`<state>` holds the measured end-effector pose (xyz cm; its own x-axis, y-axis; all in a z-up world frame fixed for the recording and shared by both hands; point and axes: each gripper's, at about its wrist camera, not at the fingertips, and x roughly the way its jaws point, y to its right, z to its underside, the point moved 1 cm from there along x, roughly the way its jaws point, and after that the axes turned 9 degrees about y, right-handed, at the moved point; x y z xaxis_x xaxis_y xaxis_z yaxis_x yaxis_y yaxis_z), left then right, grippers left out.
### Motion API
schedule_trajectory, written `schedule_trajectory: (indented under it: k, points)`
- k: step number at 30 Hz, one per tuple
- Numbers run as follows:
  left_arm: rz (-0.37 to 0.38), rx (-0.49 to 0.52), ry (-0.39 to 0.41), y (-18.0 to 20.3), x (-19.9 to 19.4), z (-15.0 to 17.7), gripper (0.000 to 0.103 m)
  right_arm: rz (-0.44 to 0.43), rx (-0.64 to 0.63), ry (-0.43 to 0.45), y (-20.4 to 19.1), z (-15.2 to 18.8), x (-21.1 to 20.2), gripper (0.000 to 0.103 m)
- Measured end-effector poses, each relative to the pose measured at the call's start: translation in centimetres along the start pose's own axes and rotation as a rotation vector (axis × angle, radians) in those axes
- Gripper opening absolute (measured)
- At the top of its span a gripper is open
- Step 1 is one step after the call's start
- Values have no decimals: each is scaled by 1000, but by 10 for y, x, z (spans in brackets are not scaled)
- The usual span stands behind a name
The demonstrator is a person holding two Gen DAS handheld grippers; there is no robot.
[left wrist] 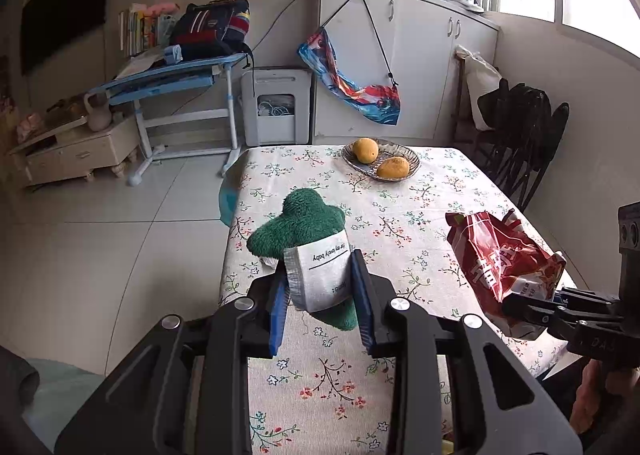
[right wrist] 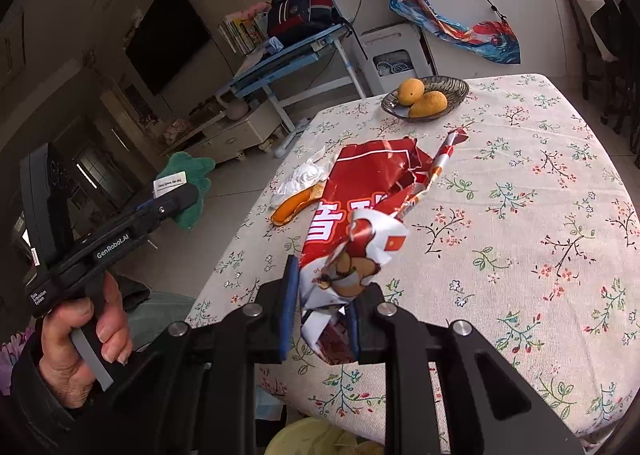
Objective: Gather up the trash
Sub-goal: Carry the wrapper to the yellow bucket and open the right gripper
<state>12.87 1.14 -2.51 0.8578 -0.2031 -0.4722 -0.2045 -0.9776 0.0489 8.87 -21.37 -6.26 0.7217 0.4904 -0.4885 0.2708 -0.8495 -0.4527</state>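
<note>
Both tongs are loaded up here. The left tongs (left wrist: 322, 287) are clamped on a green plush cloth (left wrist: 298, 221) with a white fabric label (left wrist: 320, 275) on it, the blue pads squeezing right across the label. From the right wrist view that cloth hangs out past the left edge of the tabletop (right wrist: 520, 215), over the floor, with a hand (right wrist: 80, 339) wrapped around the grip of those tongs.

The right tongs (right wrist: 320, 315) are closed on the near end of a crumpled red snack bag (right wrist: 360, 195), which sticks up and away from them, lifted above the floral tablecloth. In the left wrist view the same bag (left wrist: 496, 255) shows at the right side, pinched by the black fingers (left wrist: 532, 309).

Still lying on the tabletop near its left edge: a wadded white tissue (right wrist: 300, 177) and an orange peel (right wrist: 292, 207), right beside each other and just left of the bag. At the far end sits a glass dish (left wrist: 412, 165) with two mangoes (left wrist: 366, 150) in it, well apart from the trash.
</note>
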Motion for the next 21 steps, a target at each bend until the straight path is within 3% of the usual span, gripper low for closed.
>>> schedule_trajectory:
  k: [6,10,21]
  points:
    - [0,-5,-5,5,-5,9,28,-40,-34,-33,-11,14,-7,22]
    - [-1,-3,-11,7,-7,14,28,-111,-104,-117,-32,34,-11,22]
    - [-10,-11,-32,7,-16,28,28,-222,-363,-547,-79,136,1,23]
